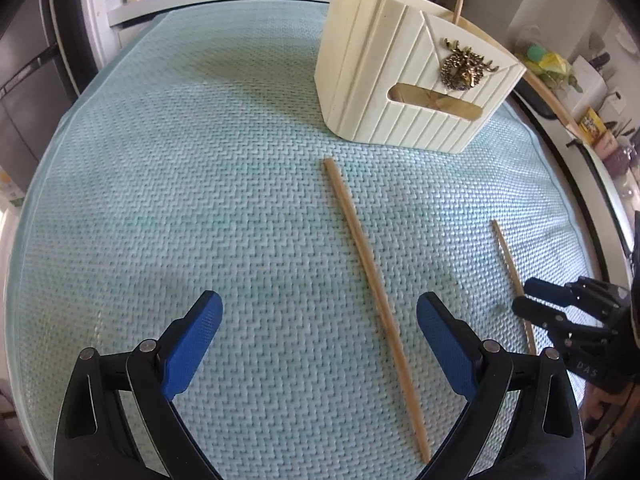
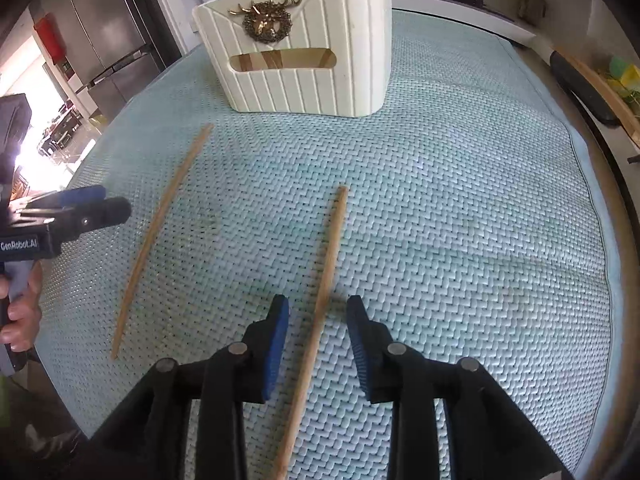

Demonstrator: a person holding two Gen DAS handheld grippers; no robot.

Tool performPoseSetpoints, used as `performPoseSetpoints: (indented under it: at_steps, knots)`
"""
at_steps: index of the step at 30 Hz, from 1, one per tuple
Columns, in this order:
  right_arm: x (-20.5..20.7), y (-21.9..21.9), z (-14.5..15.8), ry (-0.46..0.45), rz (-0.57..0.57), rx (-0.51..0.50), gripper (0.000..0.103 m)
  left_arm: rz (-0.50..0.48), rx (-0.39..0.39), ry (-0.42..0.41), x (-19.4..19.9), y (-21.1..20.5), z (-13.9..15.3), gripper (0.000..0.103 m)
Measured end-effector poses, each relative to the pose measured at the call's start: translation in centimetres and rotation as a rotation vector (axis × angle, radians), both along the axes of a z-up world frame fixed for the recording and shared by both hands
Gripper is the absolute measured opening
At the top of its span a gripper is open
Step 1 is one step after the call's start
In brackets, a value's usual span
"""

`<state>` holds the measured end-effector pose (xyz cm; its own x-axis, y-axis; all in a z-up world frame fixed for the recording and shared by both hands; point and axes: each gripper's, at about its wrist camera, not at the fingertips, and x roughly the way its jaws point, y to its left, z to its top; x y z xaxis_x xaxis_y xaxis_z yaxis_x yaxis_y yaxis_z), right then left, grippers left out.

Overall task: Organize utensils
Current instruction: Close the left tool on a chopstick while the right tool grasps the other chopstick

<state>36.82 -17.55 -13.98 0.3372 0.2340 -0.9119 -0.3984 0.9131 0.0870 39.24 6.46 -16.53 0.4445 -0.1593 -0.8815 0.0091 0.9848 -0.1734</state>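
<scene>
Two chopsticks lie flat and well apart on the mat [image 2: 460,184], both short of the holder [image 2: 296,52], which stands at twelve o'clock with more sticks already poking out of its top. The right stick [image 2: 324,292] runs between the partly spread fingers of the right gripper [image 2: 318,312], which are not yet touching it. The left stick [image 1: 374,300] lies toward two o'clock inside the wide-spread left gripper [image 1: 320,312]. I judge the risk is a thin round stick rolling or pivoting if the pads close off-centre, then tilting in the grip and catching the holder's rim.
</scene>
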Motion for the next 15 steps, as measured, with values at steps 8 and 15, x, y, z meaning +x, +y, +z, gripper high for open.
performPoseSetpoints:
  at_steps: [8,15]
  knots:
    - [2.9,2.1,-0.3,0.015,-0.001,-0.051,0.031,-0.017,0.158,0.063,5.5,-1.9,-1.5,0.082]
    - [4.7,3.6,-0.9,-0.021,-0.001,-0.073,0.008,-0.061,0.17,0.031,6.3,-3.7,-0.8,0.024]
